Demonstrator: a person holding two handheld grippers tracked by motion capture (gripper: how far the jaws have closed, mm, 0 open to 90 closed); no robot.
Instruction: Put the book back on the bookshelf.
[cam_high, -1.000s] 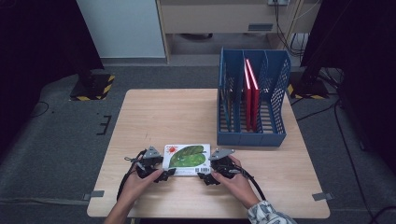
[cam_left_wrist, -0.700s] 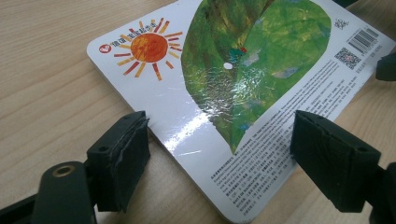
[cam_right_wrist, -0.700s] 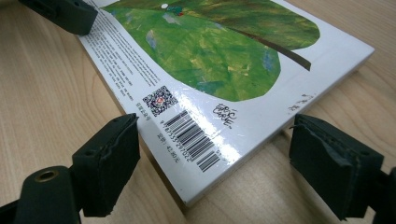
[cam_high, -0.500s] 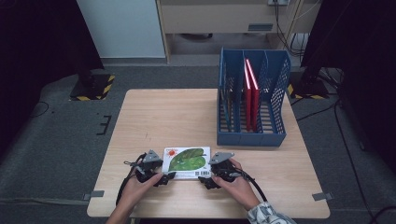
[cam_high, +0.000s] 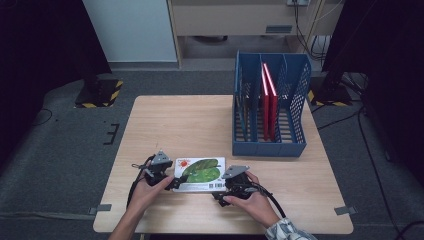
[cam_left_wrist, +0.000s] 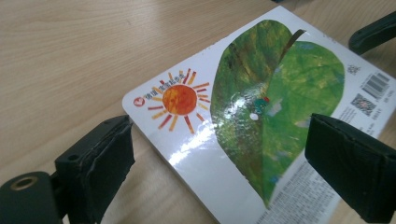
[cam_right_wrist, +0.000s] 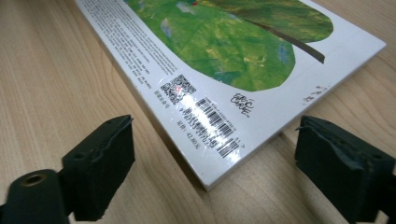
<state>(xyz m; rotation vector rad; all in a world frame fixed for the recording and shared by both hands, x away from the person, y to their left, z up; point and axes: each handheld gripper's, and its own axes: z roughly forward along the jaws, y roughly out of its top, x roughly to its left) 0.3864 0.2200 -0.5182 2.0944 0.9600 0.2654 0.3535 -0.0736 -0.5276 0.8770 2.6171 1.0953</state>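
While book lies flat, left tongs and right tongs flank it, spread.

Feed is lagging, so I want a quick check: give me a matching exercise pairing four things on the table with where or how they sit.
Things:
1. picture book
2. red books
3. left claw
4. blue file rack

Places or states:
A. open at the book's sun end
B. lying flat near the table's front edge
C. standing at the table's far right
D. upright inside the rack

Pairs: 1-B, 2-D, 3-A, 4-C
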